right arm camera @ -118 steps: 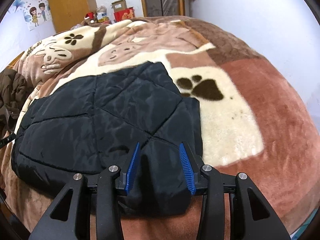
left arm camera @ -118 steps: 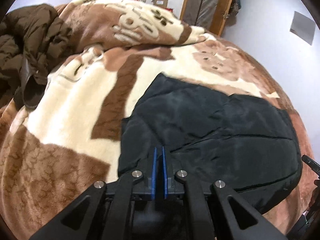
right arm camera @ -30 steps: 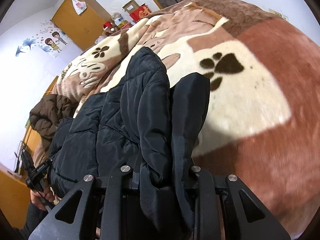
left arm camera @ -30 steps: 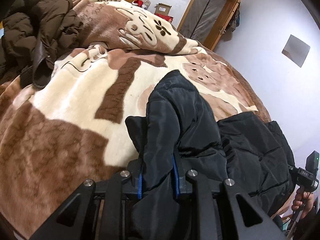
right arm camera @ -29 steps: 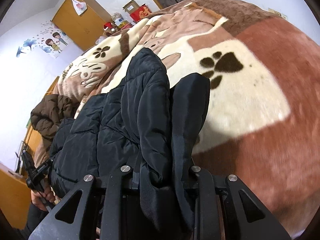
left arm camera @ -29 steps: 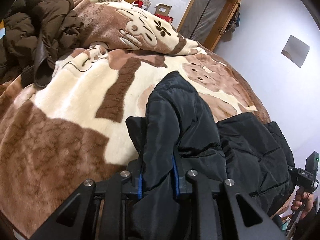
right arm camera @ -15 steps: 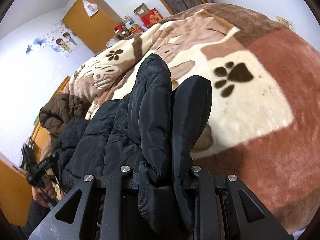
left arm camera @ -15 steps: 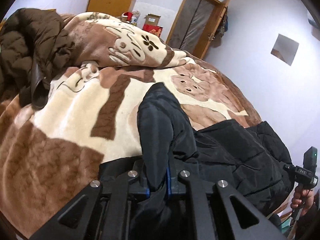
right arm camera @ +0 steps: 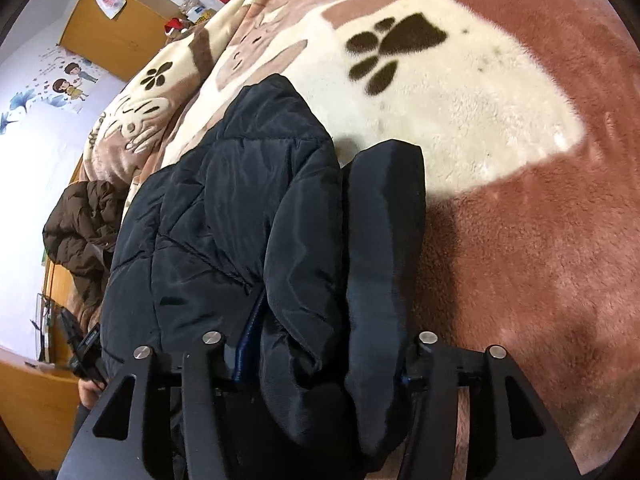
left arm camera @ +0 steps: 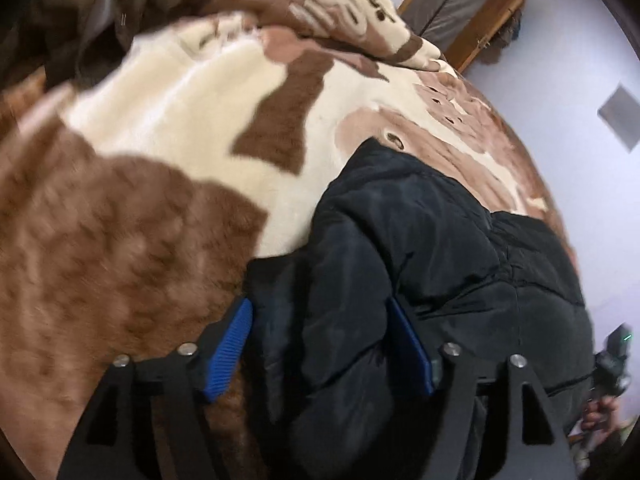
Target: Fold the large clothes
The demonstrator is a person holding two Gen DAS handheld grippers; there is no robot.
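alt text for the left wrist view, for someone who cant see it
The left gripper is open around a bunched fold of a black puffer jacket, which lies on a brown and cream plush blanket. A wooden door stands beyond.
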